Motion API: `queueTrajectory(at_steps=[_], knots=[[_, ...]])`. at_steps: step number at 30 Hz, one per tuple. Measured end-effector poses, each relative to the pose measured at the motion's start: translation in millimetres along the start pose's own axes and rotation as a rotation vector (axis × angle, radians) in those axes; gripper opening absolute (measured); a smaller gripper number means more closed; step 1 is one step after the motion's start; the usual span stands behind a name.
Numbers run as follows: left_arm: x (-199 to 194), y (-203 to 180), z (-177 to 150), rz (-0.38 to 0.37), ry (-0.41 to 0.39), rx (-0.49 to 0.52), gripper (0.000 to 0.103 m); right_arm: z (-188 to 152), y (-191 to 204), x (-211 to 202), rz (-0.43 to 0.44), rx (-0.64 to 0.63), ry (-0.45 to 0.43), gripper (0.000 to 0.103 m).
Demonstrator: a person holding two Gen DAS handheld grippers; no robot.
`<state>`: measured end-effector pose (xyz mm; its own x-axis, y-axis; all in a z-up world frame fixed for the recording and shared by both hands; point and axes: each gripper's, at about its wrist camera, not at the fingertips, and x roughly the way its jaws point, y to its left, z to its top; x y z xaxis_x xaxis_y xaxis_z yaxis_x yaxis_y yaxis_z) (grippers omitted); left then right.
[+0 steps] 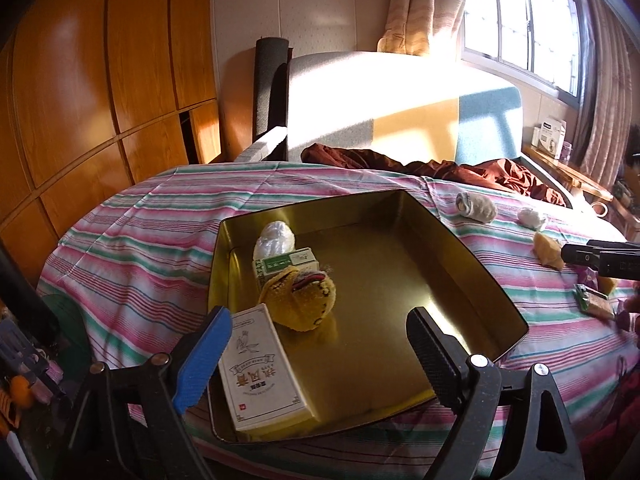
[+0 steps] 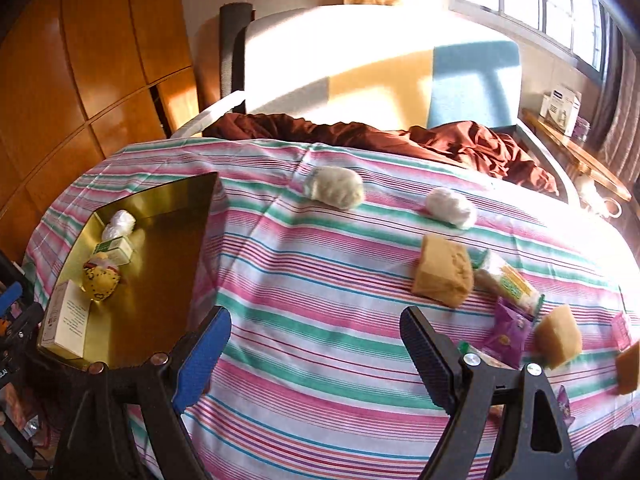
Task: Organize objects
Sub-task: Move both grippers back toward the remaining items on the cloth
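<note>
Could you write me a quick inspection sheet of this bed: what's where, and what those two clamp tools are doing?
Surface: pink-and-green striped bedsheet.
Job's things: gold metal tray holding a white printed carton, yellow knitted ball, green-and-white small box and white plastic bundle; tan foam blocks, rolled socks and purple snack packet loose on the sheet.
Clutter: crumpled maroon cloth.
Grippers: left gripper open over the tray; right gripper open over the sheet.
Cables: nothing seen.
Surroundings: wooden wardrobe, window.

Tin's (image 1: 472, 240) right half free; left crowded

White box (image 1: 262, 368) in gold tin (image 1: 460, 240), upside-down Chinese characters, unreadable
</note>
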<state>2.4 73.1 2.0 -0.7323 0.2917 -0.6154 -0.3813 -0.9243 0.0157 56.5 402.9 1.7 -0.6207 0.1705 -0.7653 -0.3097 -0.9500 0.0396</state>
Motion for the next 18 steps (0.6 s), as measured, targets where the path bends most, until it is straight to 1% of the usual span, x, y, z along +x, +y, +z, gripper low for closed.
queueTrajectory(at_steps=[2,4,9,11,14,16,18], knots=[[1,-13,4,-0.031,0.000,0.025,0.092,-2,-31,-3,-0.045,0.063,0.010,0.088],[4,-27,7,-0.078,0.010,0.053,0.092,-7,-66,-8,-0.077,0.157,0.008,0.088],[9,-64,9,-0.188,0.026,0.106,0.092,-25,-156,-24,-0.128,0.462,-0.037,0.088],[10,-80,9,-0.218,0.030,0.138,0.092,-36,-185,-27,-0.076,0.604,-0.049,0.093],[12,-106,8,-0.251,0.036,0.204,0.092,-50,-209,-28,-0.031,0.742,-0.080,0.094],[13,-125,7,-0.284,0.040,0.251,0.092,-57,-217,-27,-0.010,0.805,-0.096,0.094],[17,-146,7,-0.314,0.049,0.300,0.092,-59,-220,-34,-0.012,0.821,-0.146,0.094]])
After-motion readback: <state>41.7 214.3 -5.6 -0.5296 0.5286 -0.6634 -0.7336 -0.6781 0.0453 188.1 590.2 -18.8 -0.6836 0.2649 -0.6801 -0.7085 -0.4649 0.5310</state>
